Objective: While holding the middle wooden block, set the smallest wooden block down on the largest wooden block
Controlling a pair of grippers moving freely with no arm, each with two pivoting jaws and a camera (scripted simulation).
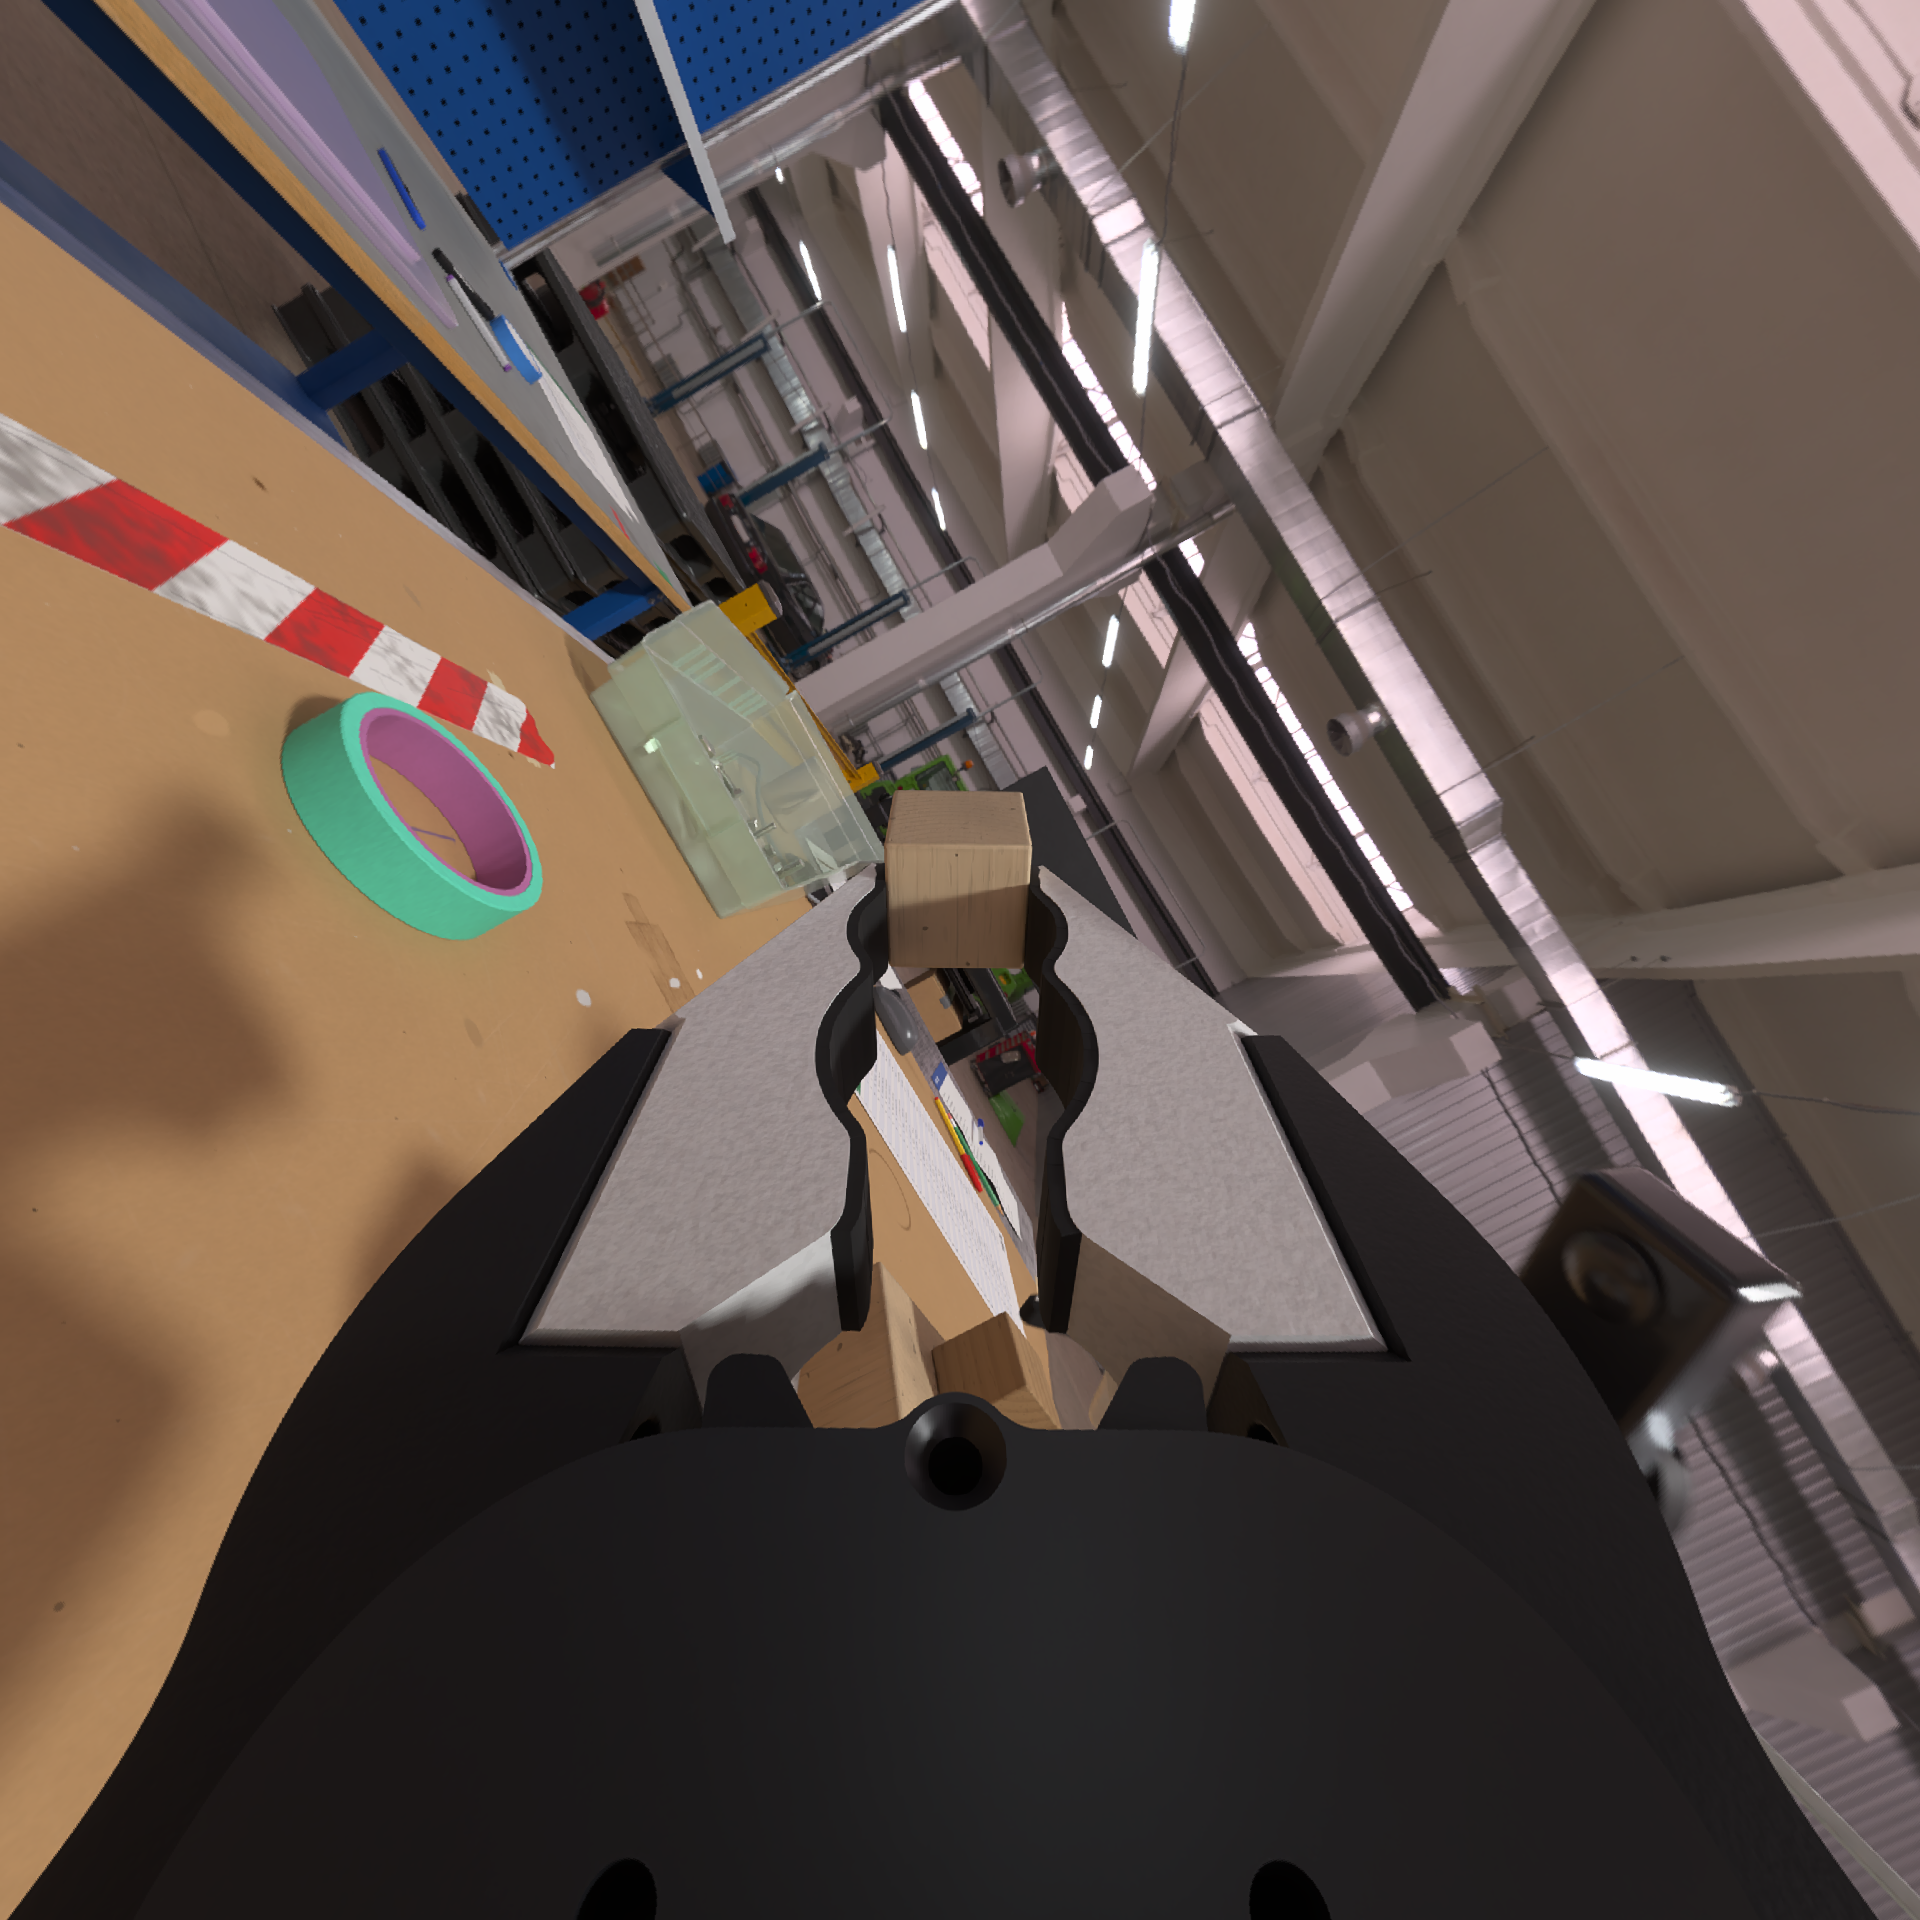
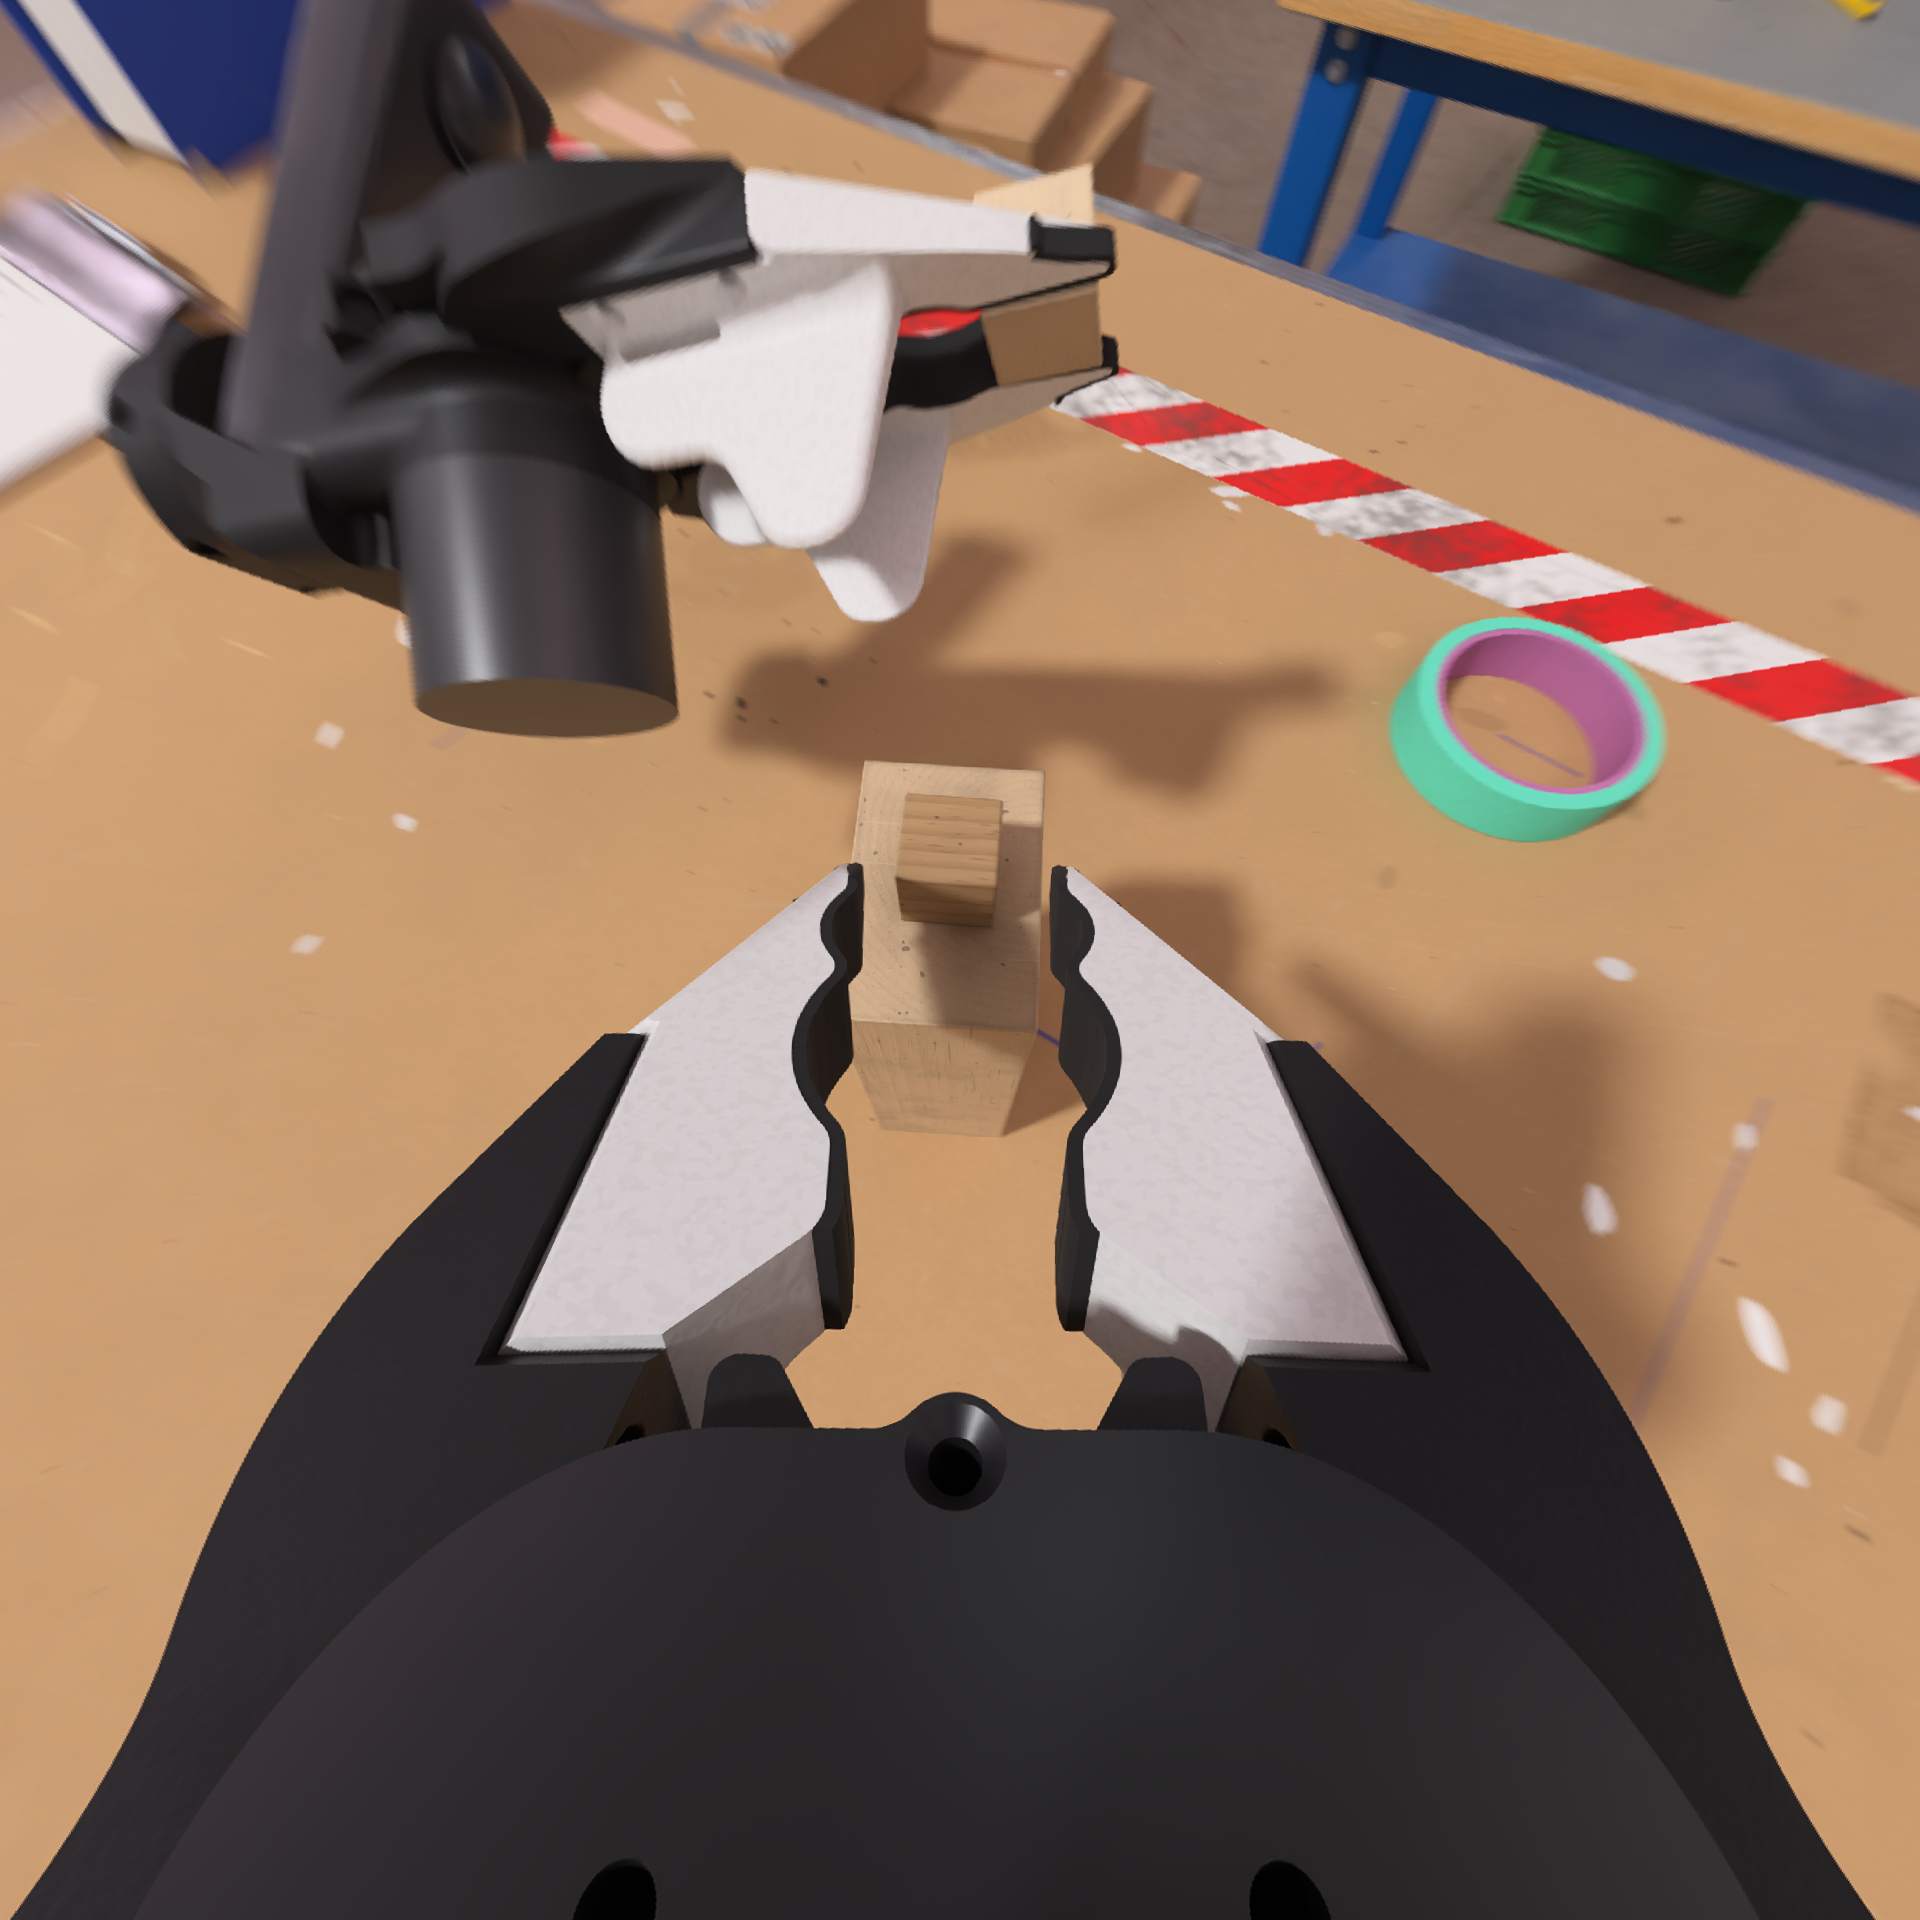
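Note:
My left gripper [image 1: 958, 914] is shut on the middle wooden block [image 1: 958, 881] and holds it in the air, rolled on its side. It also shows in the right wrist view [image 2: 1081, 301] at upper left, with the block [image 2: 1042, 335] between its tips. My right gripper [image 2: 956, 904] is open and empty, its tips on either side of the largest wooden block [image 2: 940, 1023], apart from it. The smallest wooden block [image 2: 949, 857] rests on top of the largest block. Both blocks show low between the left gripper's fingers [image 1: 862, 1361].
A green tape roll with a purple core [image 2: 1527, 727] lies on the brown table to the right, also in the left wrist view [image 1: 410, 816]. A red-and-white striped strip [image 2: 1455, 530] crosses the table behind it. A clear plastic box [image 1: 727, 769] stands near the table edge.

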